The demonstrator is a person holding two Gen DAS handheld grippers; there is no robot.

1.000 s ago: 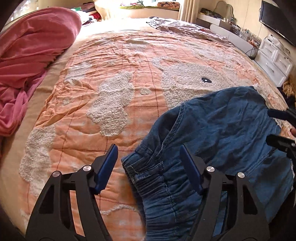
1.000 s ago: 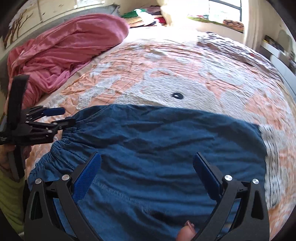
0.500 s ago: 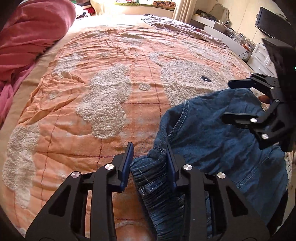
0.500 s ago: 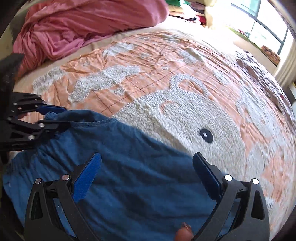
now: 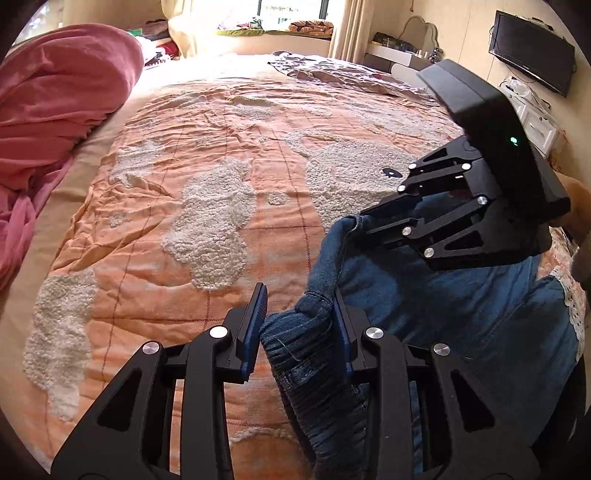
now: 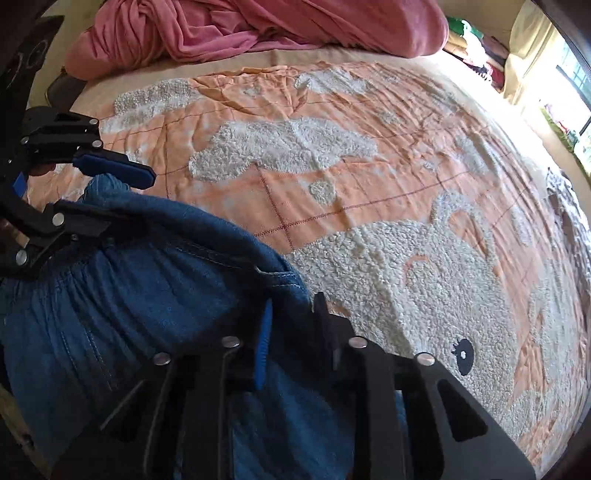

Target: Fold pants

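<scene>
Two grippers, left gripper (image 5: 299, 317) and right gripper (image 6: 293, 325), one pants (image 5: 461, 314)

Strong daylight pours from the window (image 5: 288, 14), blown out to white, and washes the far bedspread (image 5: 236, 92) pale. Both views bend heavily at black, vignetted corners. The denim pants (image 6: 155, 295) sit in soft shadow; everything is sharp, without motion blur.

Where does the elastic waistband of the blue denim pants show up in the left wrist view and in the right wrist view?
Left wrist view: the waistband is bottom center, bunched between the left gripper fingers.
Right wrist view: the waistband is at the left edge, beside the left gripper.
Shared landmark: the black embroidered eye on the orange bedspread.
</scene>
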